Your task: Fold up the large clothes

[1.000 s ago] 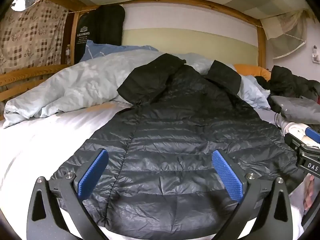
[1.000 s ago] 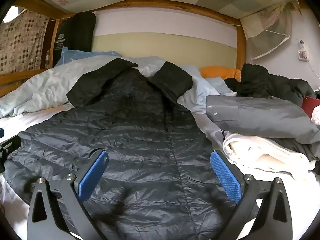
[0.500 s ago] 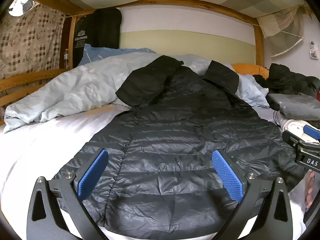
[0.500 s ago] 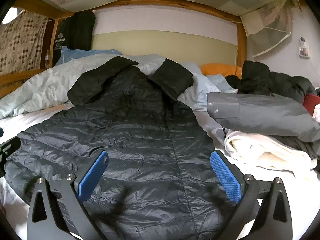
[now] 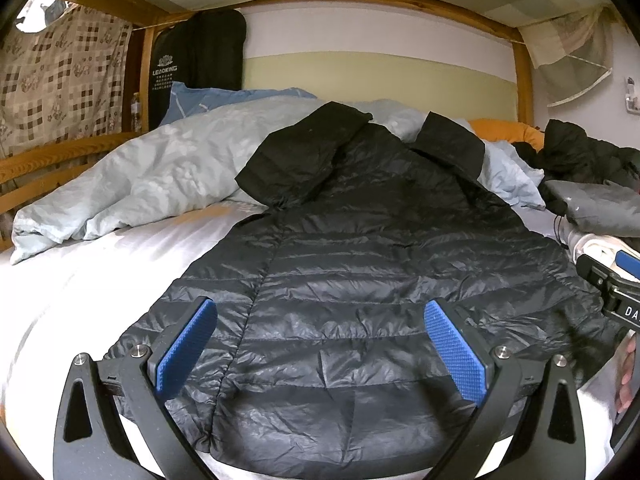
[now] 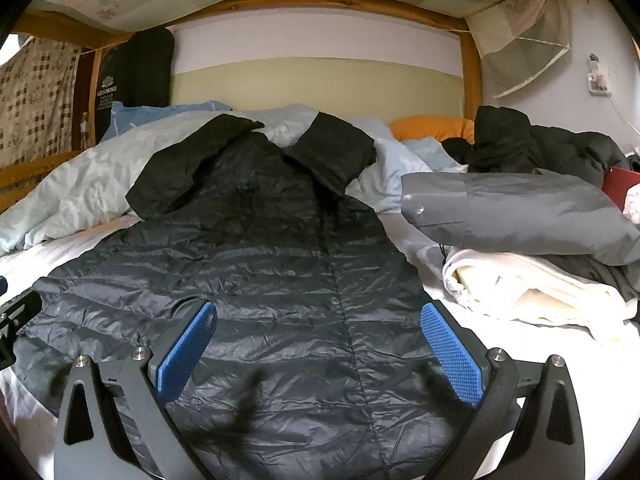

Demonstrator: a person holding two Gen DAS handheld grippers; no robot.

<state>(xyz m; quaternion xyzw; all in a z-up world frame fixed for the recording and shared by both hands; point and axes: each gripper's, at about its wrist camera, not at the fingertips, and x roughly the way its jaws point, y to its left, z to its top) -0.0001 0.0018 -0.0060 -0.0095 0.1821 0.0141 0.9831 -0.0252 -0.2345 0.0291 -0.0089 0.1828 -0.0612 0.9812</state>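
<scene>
- Left wrist view: the left tool (image 5: 320, 354) has been edging nearer the black down jacket (image 5: 360, 280), which is lying flat on the bed (image 5: 80, 272); wide open, it is gripping nothing.
- Right wrist view: the right tool (image 6: 318, 356) is likewise hovering agape and empty, and is alone in showing the folded pile (image 6: 528, 252) beside the jacket.
</scene>
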